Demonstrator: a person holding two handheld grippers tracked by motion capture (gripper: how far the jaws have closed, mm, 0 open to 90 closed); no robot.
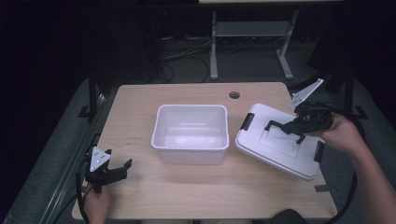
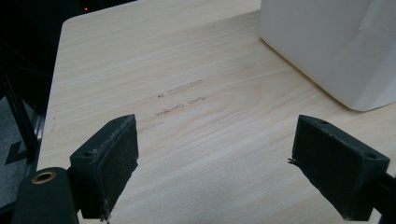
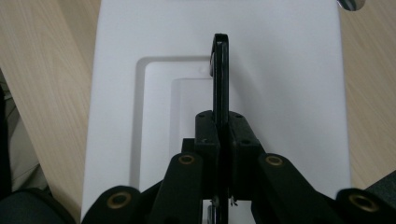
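Note:
A white lid (image 1: 273, 151) with a black carry handle (image 1: 279, 125) hangs tilted over the right side of the table, its far edge raised. My right gripper (image 1: 286, 129) is shut on that handle. In the right gripper view the handle (image 3: 220, 70) stands edge-on between the closed pads of my right gripper (image 3: 220, 135), with the lid (image 3: 285, 70) behind it. An empty white bin (image 1: 161, 140) sits mid-table, left of the lid. My left gripper (image 1: 122, 168) rests near the front left corner, open and holding nothing. In the left gripper view my left gripper (image 2: 215, 163) frames bare wood, with the bin (image 2: 327, 46) at the upper right.
The wooden table (image 1: 135, 102) has a round cable hole (image 1: 234, 95) near its far edge. Black latches (image 1: 246, 121) sit at the lid's ends. Behind the table are a desk's white legs (image 1: 214, 46) and floor cables.

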